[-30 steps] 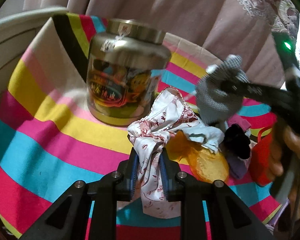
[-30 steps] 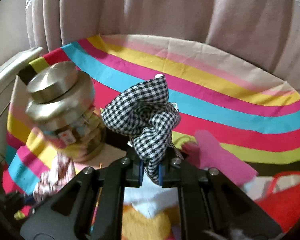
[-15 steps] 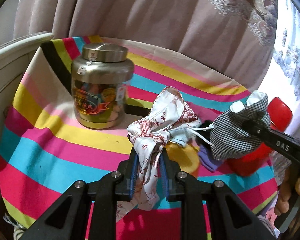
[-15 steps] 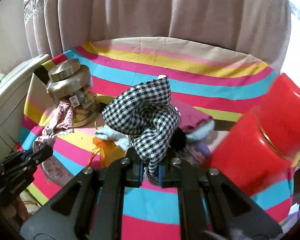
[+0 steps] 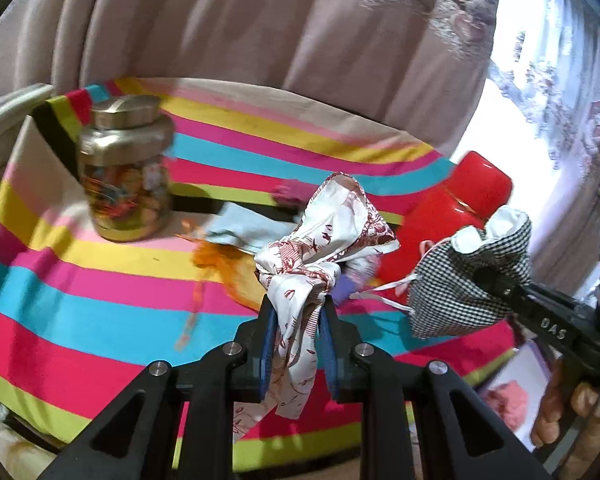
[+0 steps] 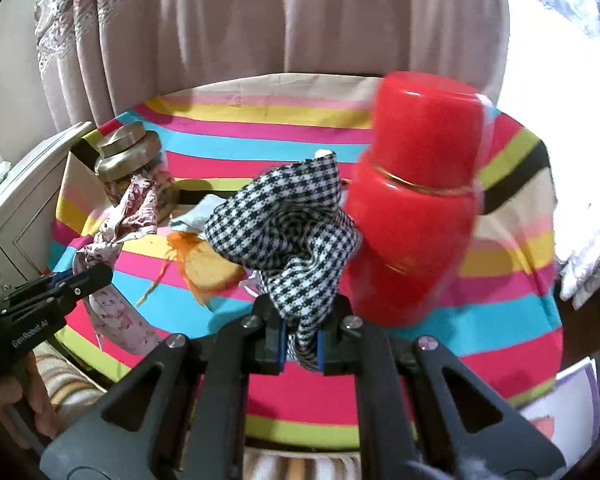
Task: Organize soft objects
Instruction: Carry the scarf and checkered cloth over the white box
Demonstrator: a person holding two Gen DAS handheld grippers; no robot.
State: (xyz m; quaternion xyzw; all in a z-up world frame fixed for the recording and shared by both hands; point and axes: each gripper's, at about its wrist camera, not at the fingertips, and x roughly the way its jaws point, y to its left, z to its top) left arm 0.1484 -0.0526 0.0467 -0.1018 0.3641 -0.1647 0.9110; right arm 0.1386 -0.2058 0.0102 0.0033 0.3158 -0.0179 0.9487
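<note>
My left gripper [image 5: 298,320] is shut on a white pouch with a red print [image 5: 324,236], held above the striped table; the pouch also shows in the right wrist view [image 6: 136,208]. My right gripper [image 6: 302,344] is shut on a black-and-white checked drawstring pouch [image 6: 288,232], which also shows in the left wrist view [image 5: 464,292] to the right of the printed pouch. On the table lie an orange mesh pouch [image 5: 228,264], a pale blue pouch [image 5: 248,228] and a purple one [image 5: 348,288], partly hidden behind the held pouches.
A striped cloth [image 5: 100,312] covers the round table. A glass jar with a brass lid [image 5: 126,168] stands at the back left. A large red lidded container [image 6: 416,216] stands at the right. Curtains hang behind. A white cabinet [image 6: 16,208] is at the left.
Both grippers have drawn back and up from the pile with their pouches. The checked pouch has moved right, in front of the red container. The jar looks farther away.
</note>
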